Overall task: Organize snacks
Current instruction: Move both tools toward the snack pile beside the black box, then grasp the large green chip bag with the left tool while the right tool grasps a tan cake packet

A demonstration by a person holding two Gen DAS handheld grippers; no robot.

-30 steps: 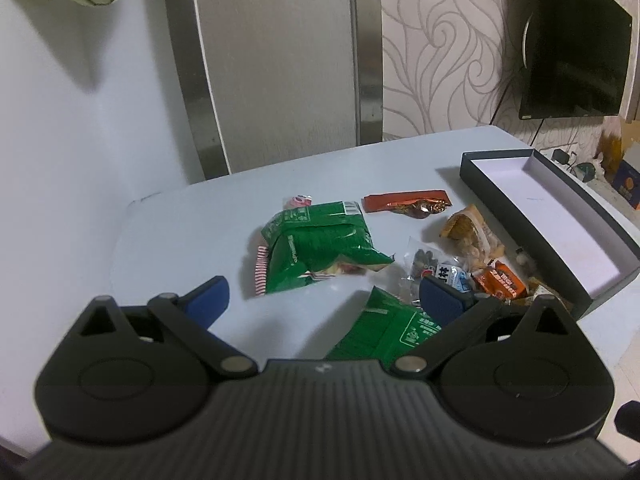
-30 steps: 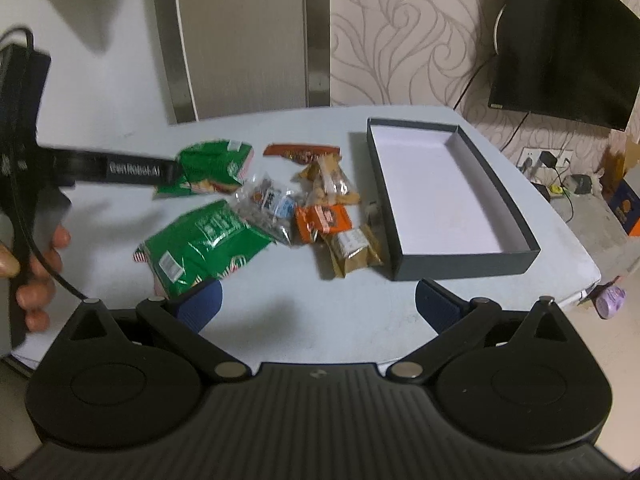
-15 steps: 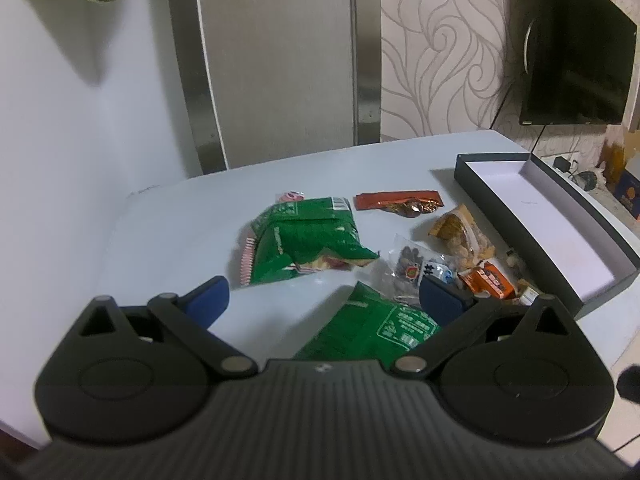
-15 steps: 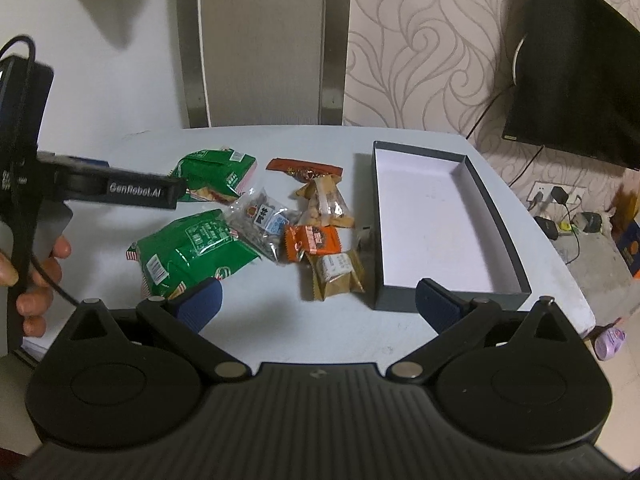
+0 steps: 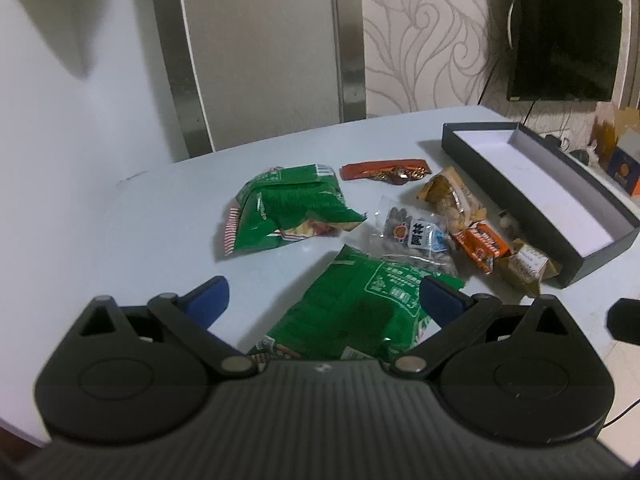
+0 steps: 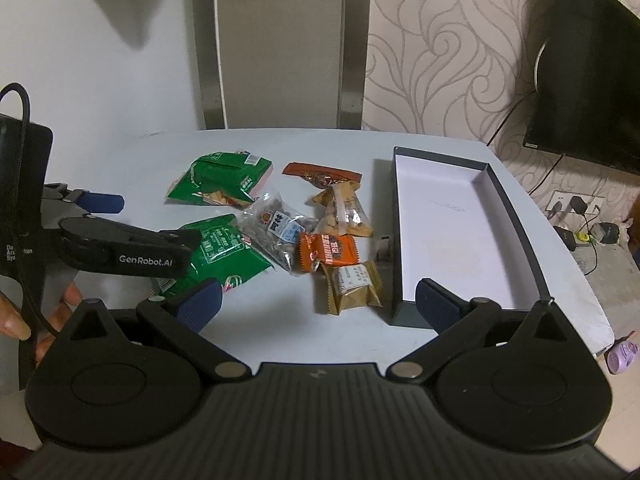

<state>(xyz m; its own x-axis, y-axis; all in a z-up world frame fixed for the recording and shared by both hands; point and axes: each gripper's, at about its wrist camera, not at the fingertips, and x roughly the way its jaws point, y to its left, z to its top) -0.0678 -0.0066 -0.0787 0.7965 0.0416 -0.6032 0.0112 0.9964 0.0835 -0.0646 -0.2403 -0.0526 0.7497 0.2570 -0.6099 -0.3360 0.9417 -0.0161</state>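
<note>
Your left gripper (image 5: 322, 300) hangs over the desk (image 5: 160, 216) with its fingers (image 5: 206, 300) spread wide and nothing between them; the near green bag (image 5: 356, 312) lies under the gap, reaching up toward the right finger and running down out of sight behind the gripper body; a second, crumpled green bag (image 5: 288, 212) lies ahead of the fingers, apart from the first. Beyond the right finger sit the clear seed packet (image 5: 416, 236), touching the near green bag's far edge, then the orange packet (image 5: 482, 246) and the tan packet (image 5: 528, 270), which rests against the wall of the dark box (image 5: 516, 200); the red-brown wrapper (image 5: 384, 170) lies farthest ahead.

Your right gripper (image 6: 318, 304) is likewise released, fingers (image 6: 438, 304) parted and empty; the tan packet lies just ahead of the gap, the box's near corner sits by the right finger, and the near green bag's corner is beside the left finger.
</note>
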